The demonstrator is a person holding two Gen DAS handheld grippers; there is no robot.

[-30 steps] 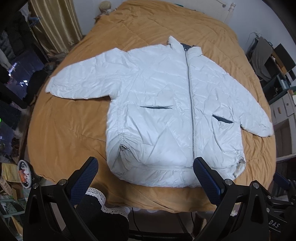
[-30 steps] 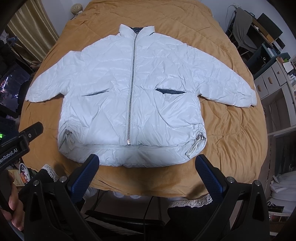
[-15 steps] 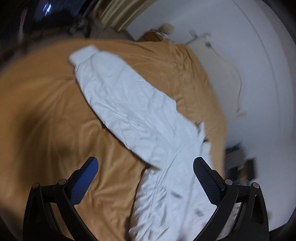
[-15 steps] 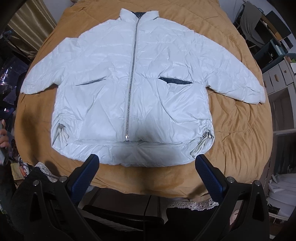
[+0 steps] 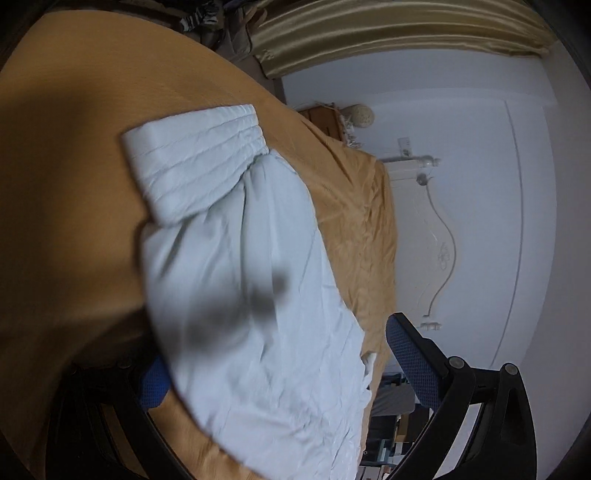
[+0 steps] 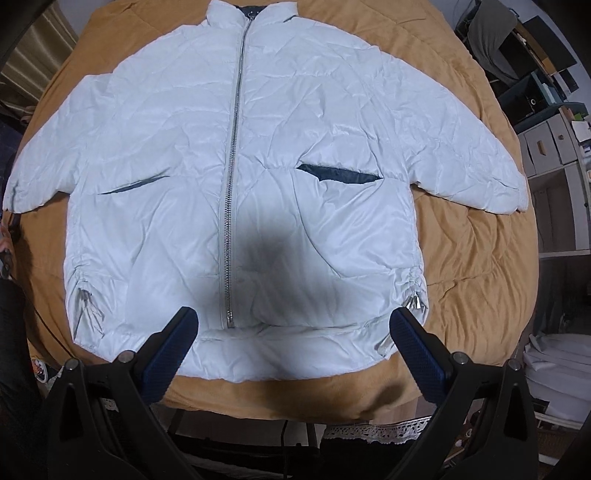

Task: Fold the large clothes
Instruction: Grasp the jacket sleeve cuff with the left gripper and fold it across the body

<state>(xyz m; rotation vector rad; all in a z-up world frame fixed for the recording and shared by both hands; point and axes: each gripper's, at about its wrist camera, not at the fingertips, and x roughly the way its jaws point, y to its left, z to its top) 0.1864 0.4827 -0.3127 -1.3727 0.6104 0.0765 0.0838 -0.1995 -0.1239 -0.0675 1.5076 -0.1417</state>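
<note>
A white puffer jacket (image 6: 280, 177) lies flat, front up and zipped, on the orange bedspread (image 6: 472, 258). Both sleeves stretch out sideways. My right gripper (image 6: 291, 343) is open and empty, hovering just above the jacket's bottom hem, its fingers straddling the hem right of the zipper. In the left wrist view I look along the jacket's left sleeve (image 5: 251, 277), with its ribbed cuff (image 5: 195, 162) at the far end. My left gripper (image 5: 280, 362) is open around the sleeve; the left pad (image 5: 153, 384) is partly hidden behind the fabric and the right pad (image 5: 410, 362) stands beside it.
The bed's white headboard (image 5: 424, 236) and a gold curtain (image 5: 369, 33) lie beyond the sleeve. Shelves and storage boxes (image 6: 550, 140) stand to the right of the bed. The bed's front edge with lace trim (image 6: 376, 430) is just under my right gripper.
My left gripper swung from the jacket's hem over to the left sleeve and dropped close around it. My right gripper moved forward and lower toward the hem.
</note>
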